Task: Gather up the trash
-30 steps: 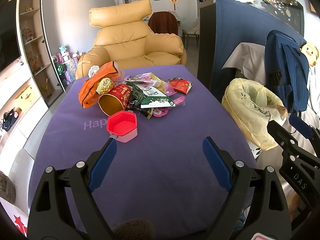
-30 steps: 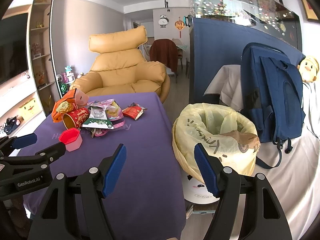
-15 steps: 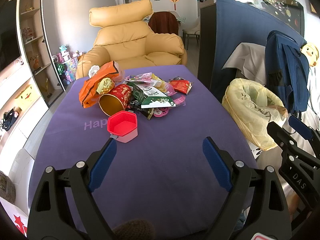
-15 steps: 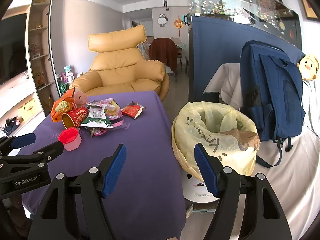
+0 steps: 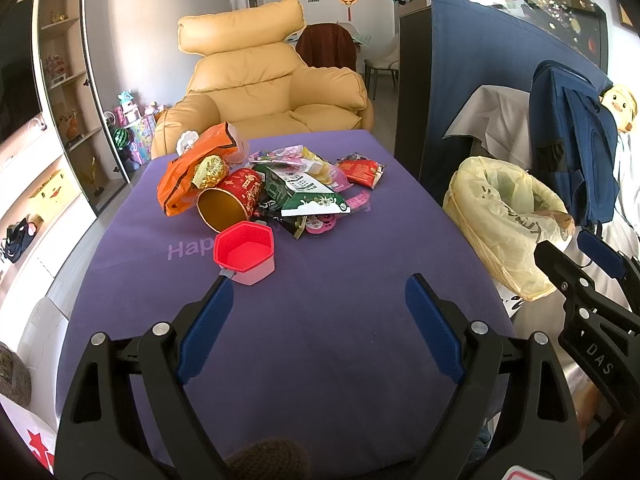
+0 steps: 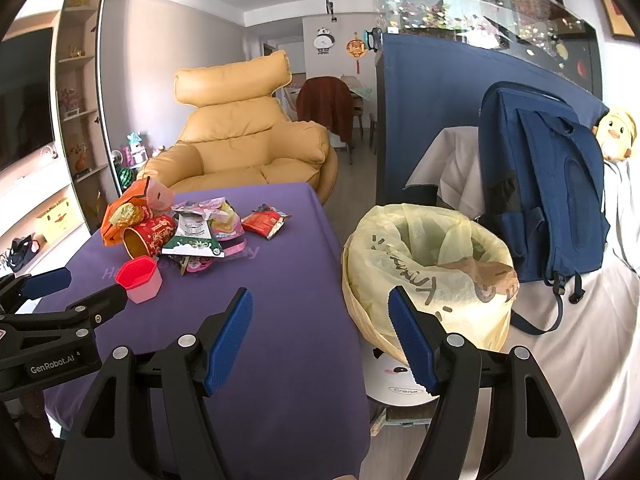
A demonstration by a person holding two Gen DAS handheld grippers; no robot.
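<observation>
A heap of trash lies at the far middle of the purple table [image 5: 320, 320]: an orange bag [image 5: 188, 172], a red paper cup [image 5: 230, 200] on its side, a green-and-white wrapper [image 5: 304, 196], a red sachet [image 5: 360, 170] and a red hexagonal cup [image 5: 245, 252] nearest me. My left gripper [image 5: 318, 296] hovers open over the table's near part, its left fingertip just short of the hexagonal cup. My right gripper [image 6: 320, 312] is open above the table's right edge, beside the yellow-lined trash bin [image 6: 428, 268]. The same heap [image 6: 184, 232] shows in the right wrist view.
A tan armchair [image 5: 264, 92] stands behind the table. A blue backpack [image 6: 540, 192] leans on white-draped furniture right of the bin. A dark blue partition [image 6: 416, 120] carries a fish tank. Shelves [image 5: 60, 80] line the left wall.
Both grippers stay open and nearly still. The right wrist view has shifted slightly; the trash has not moved.
</observation>
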